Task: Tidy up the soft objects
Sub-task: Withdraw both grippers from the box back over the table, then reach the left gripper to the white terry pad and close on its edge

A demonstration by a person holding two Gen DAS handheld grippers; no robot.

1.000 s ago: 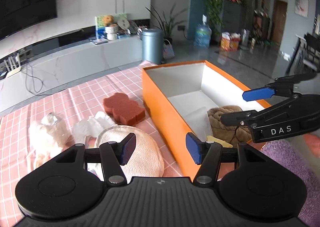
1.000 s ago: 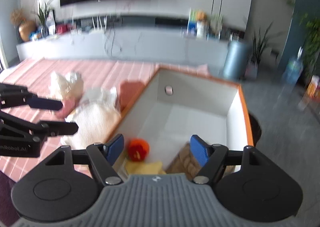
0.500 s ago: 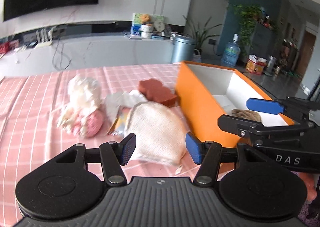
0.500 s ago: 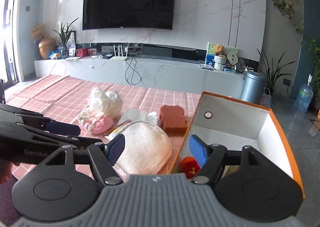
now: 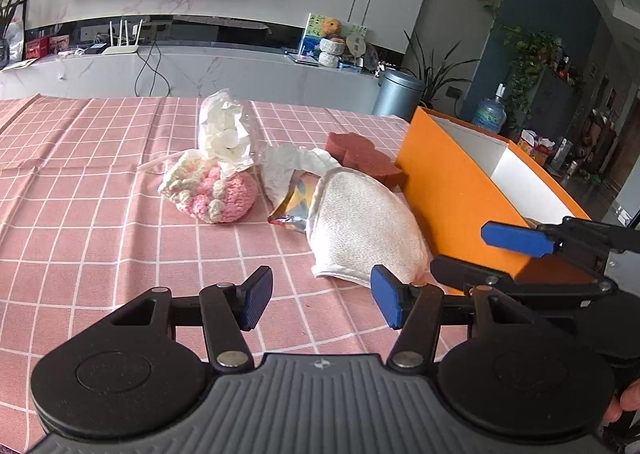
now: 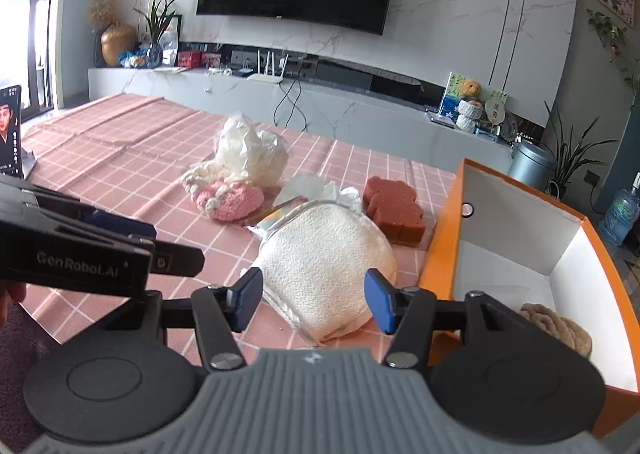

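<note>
A table under a pink checked cloth point(image 5: 100, 213) carries everything. Just ahead of the right claw point(image 6: 312, 300) lies a cream terry pad point(image 6: 324, 258), with a foil packet point(image 5: 298, 199) tucked partly beneath its far edge. Farther out sit a pink crocheted pouch point(image 5: 220, 193), a crumpled clear bag point(image 5: 226, 133) (touching the pouch), white tissue point(image 5: 286, 165) and a red-brown sponge point(image 6: 394, 209). To the claw's right stands an orange box point(image 6: 444, 254).

Left claw point(image 5: 320, 302) open over tablecloth point(image 5: 100, 213) (cream pad point(image 5: 360, 225) just ahead).
</note>
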